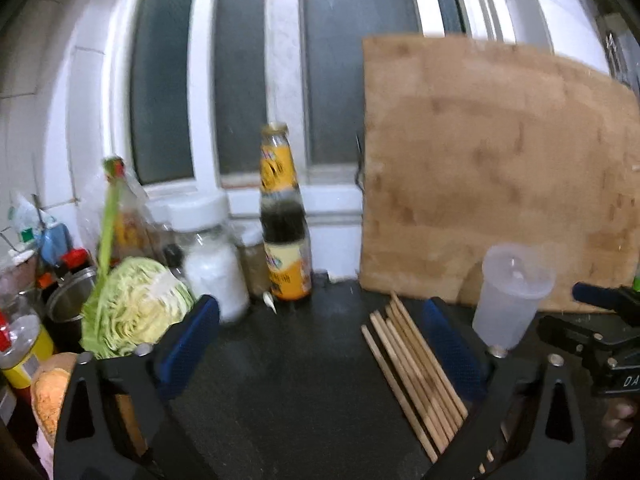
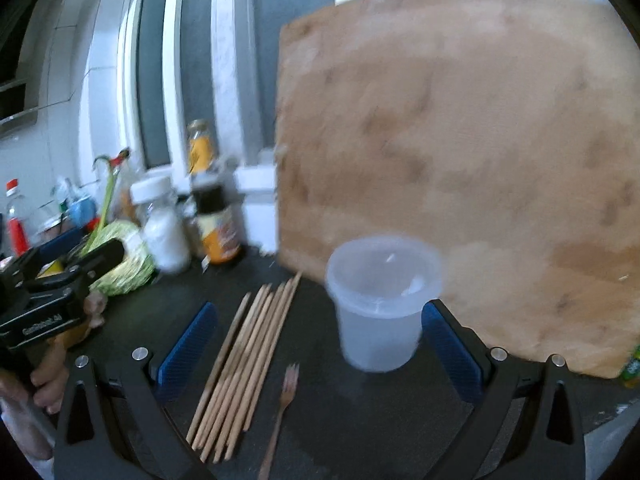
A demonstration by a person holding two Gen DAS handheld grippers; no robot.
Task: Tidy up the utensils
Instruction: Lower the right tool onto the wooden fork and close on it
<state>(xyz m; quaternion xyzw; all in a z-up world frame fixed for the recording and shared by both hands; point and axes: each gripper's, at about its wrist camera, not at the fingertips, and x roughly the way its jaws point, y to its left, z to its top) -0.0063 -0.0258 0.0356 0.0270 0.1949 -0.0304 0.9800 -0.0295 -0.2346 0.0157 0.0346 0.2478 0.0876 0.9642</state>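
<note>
Left gripper (image 1: 320, 336) & right gripper (image 2: 318, 344) both spread apart, empty; bundle of thin wooden chopsticks (image 2: 244, 364) beside translucent plastic cup (image 2: 380, 304).

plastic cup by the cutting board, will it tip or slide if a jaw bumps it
The plastic cup looks empty and thin-walled, so probably very light and quick to slide on the dark counter. It is taller than its narrow base, so a push near the rim would likely tip it. Squeezed hard, it may flex.

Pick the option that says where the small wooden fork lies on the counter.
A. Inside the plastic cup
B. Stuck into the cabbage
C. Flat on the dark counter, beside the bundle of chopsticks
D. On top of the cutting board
C: the fork lies flat on the counter, just right of the chopsticks and outside the plastic cup.
</note>
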